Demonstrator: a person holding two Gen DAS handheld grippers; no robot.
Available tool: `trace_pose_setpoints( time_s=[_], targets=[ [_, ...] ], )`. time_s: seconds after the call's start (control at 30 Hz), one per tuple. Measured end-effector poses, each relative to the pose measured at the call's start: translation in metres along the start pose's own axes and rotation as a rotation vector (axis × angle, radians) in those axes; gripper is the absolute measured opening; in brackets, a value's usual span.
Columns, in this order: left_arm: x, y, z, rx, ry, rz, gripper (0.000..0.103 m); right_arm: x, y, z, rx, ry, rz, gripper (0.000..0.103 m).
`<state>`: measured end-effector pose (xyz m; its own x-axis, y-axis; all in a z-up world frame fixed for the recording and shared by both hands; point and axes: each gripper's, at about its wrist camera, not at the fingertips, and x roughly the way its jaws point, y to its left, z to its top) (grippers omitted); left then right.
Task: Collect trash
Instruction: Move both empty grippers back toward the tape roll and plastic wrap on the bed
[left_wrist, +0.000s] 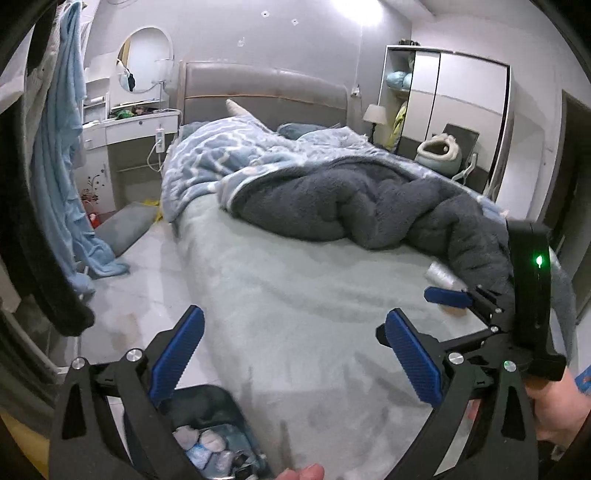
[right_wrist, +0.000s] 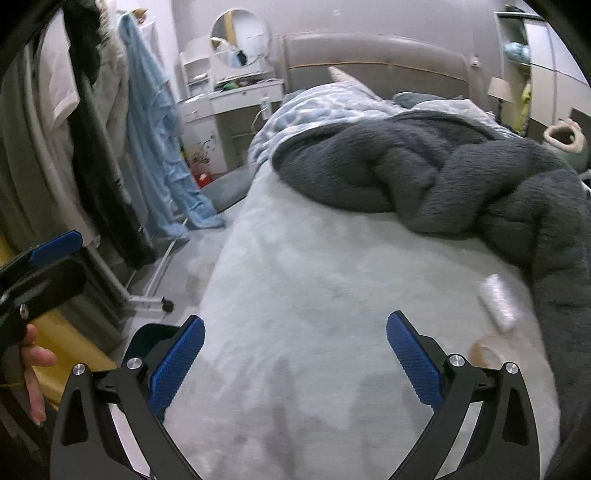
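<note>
Both grippers wide, nothing between jaws: left gripper (left_wrist: 293, 354), right gripper (right_wrist: 295, 356). Crumpled wrapper (right_wrist: 496, 301) on bed (right_wrist: 314, 295) beside grey blanket (right_wrist: 461, 177). Trash bin (left_wrist: 207, 428) on floor, bed's near-left corner.

One bed (left_wrist: 288, 280) carries two blankets: a patterned blue one (left_wrist: 221, 155) and a dark grey one (left_wrist: 369, 206). On the sheet lie one white wrapper (right_wrist: 498, 299) and one tape roll (right_wrist: 491, 347). One bin (left_wrist: 207, 428) stands on the floor, with several crumpled pieces inside, too blurred to count. One round mirror (left_wrist: 146, 59), one wardrobe (left_wrist: 461, 99), one lamp (left_wrist: 375, 114).
</note>
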<state>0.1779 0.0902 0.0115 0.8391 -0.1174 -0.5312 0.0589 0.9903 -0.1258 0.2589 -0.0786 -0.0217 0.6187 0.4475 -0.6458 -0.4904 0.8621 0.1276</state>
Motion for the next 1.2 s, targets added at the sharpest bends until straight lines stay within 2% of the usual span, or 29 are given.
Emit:
trace_pose_setpoints(
  time_s=[0.3,0.5,0.7,0.97,1.2],
  targets=[
    [0.024,-0.021,0.022,-0.020,-0.013,-0.035,0.100,-0.013,-0.049,-0.004,0.047,0.001,-0.056,0.100],
    [0.049,-0.049,0.026,0.042,0.018,-0.085,0.100,-0.021,-0.060,-0.004,-0.001,0.002,-0.076,0.100],
    [0.068,-0.073,0.032,0.122,0.006,-0.149,0.100,-0.023,-0.070,-0.014,-0.051,0.009,-0.082,0.100],
    [0.094,-0.092,0.038,0.135,0.013,-0.223,0.100,-0.026,-0.107,-0.022,0.020,-0.012,-0.093,0.100],
    [0.119,-0.103,0.038,0.165,0.041,-0.272,0.100,-0.020,-0.135,-0.026,0.062,-0.013,-0.057,0.100]
  ],
)
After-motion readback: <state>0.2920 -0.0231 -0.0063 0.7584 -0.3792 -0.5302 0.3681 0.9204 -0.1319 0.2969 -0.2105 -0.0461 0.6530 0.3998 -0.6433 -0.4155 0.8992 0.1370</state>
